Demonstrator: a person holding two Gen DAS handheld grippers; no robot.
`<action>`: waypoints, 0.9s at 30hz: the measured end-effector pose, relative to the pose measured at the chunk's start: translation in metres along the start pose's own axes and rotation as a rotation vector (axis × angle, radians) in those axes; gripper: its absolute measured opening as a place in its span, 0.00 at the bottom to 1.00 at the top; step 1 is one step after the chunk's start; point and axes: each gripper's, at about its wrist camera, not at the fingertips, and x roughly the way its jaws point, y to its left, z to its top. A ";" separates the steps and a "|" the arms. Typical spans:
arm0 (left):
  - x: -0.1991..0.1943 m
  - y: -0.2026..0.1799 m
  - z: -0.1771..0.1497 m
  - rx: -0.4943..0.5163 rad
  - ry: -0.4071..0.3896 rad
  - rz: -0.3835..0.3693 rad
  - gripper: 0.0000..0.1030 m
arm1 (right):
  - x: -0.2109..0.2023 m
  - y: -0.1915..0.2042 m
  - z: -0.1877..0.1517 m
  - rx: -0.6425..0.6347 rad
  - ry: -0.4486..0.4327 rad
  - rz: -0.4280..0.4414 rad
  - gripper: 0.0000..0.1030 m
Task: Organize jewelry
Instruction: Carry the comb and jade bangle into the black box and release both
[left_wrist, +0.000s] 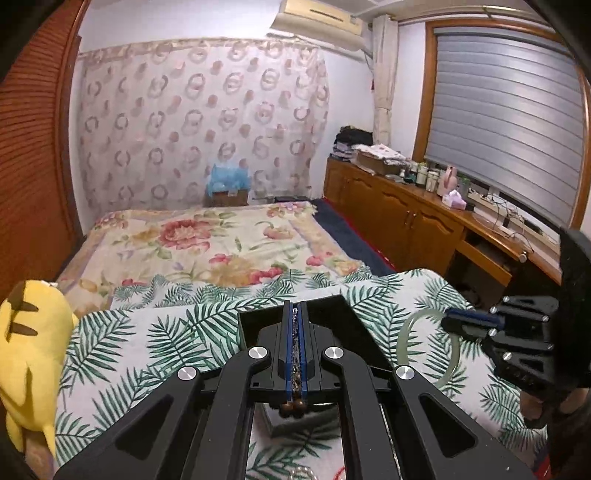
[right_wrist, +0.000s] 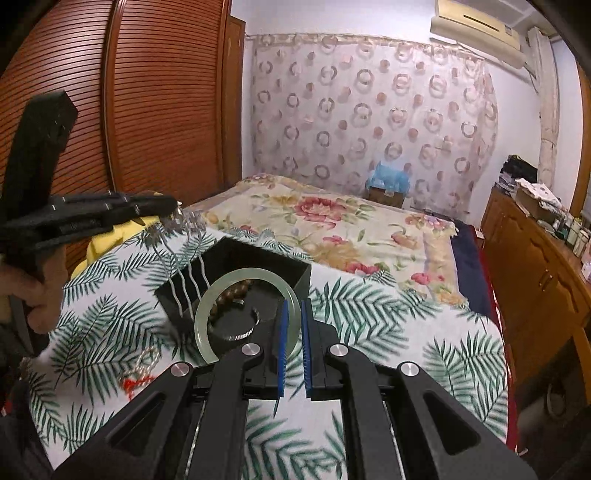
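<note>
On the left, our left tongs (right_wrist: 177, 218) are clamped on a silver hair comb (right_wrist: 184, 266), its wavy prongs hanging down over the near left corner of the black box (right_wrist: 295, 284) on the palm-leaf blanket (right_wrist: 369, 325). Inside the box lie a brown bead bracelet (right_wrist: 229, 295) and a silver ring (right_wrist: 240, 334). Further right, our right tongs (right_wrist: 293, 332) pinch the rim of a pale green jade bangle (right_wrist: 210, 295), held tilted over the box
</note>
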 end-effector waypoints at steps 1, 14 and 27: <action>0.004 0.002 -0.001 -0.004 0.007 0.001 0.02 | 0.004 -0.001 0.004 -0.004 -0.001 0.001 0.08; 0.043 0.023 -0.011 -0.078 0.046 0.005 0.02 | 0.051 0.000 0.025 -0.044 0.030 0.028 0.08; 0.059 0.024 -0.011 -0.080 0.073 0.015 0.02 | 0.075 0.007 0.028 -0.067 0.064 0.042 0.08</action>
